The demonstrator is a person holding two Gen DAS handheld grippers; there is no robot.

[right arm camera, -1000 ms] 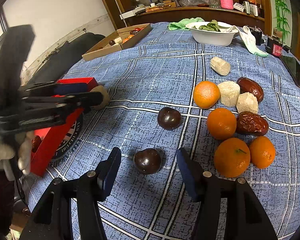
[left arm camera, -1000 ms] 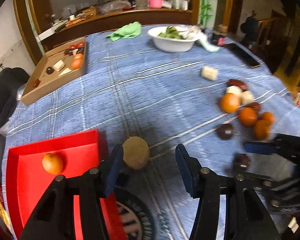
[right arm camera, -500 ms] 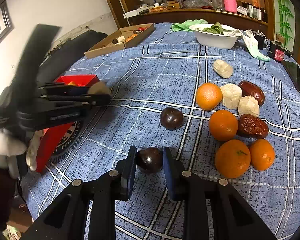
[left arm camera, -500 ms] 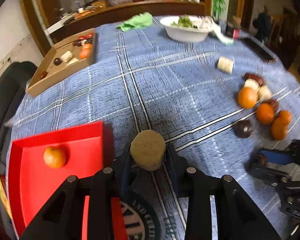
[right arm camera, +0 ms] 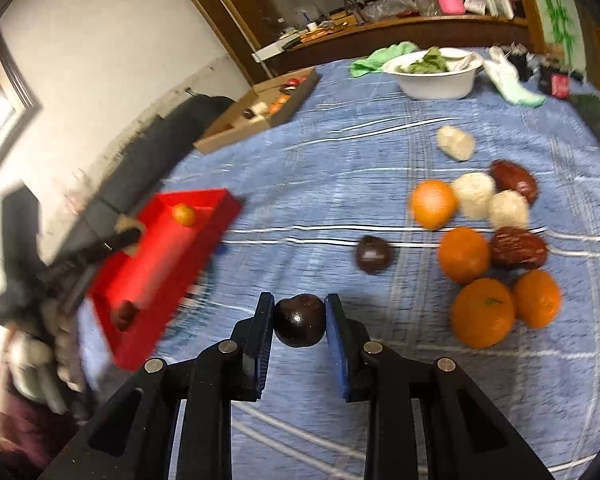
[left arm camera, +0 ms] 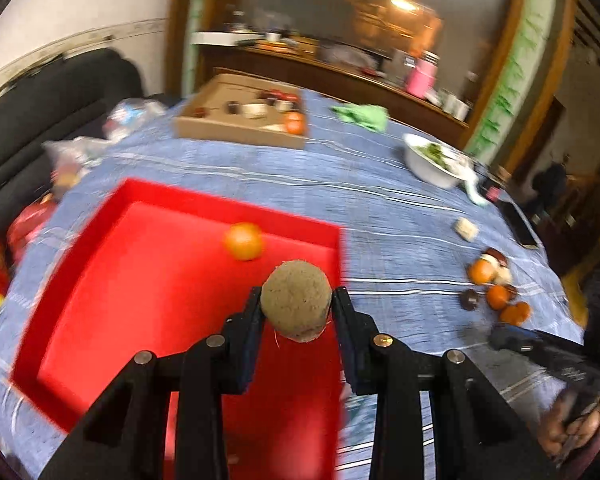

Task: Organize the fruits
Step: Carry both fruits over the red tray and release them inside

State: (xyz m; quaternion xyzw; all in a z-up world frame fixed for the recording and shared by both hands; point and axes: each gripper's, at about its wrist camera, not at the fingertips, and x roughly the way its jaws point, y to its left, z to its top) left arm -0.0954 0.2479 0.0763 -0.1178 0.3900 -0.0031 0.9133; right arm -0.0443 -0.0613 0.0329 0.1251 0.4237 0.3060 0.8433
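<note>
My left gripper [left arm camera: 297,300] is shut on a brown kiwi [left arm camera: 296,306] and holds it above the right part of the red tray [left arm camera: 140,280], where one small orange [left arm camera: 243,241] lies. My right gripper [right arm camera: 299,308] is shut on a dark passion fruit [right arm camera: 299,321] lifted just above the blue cloth. A second passion fruit [right arm camera: 373,254] lies beyond it. Several oranges [right arm camera: 464,255], two brown dates [right arm camera: 518,247] and white fruit pieces [right arm camera: 474,195] lie to its right. The red tray [right arm camera: 168,256] and the left gripper [right arm camera: 120,236] show at its left.
A cardboard box [left arm camera: 240,116] with mixed fruit stands at the table's far side. A white bowl [right arm camera: 436,74] of greens, a green cloth [left arm camera: 360,116] and a phone [left arm camera: 520,228] lie further back. A dark sofa [left arm camera: 60,100] stands left of the table.
My left gripper lifted the kiwi and swung it left over the red tray. My right gripper closed on the passion fruit and raised it off the cloth.
</note>
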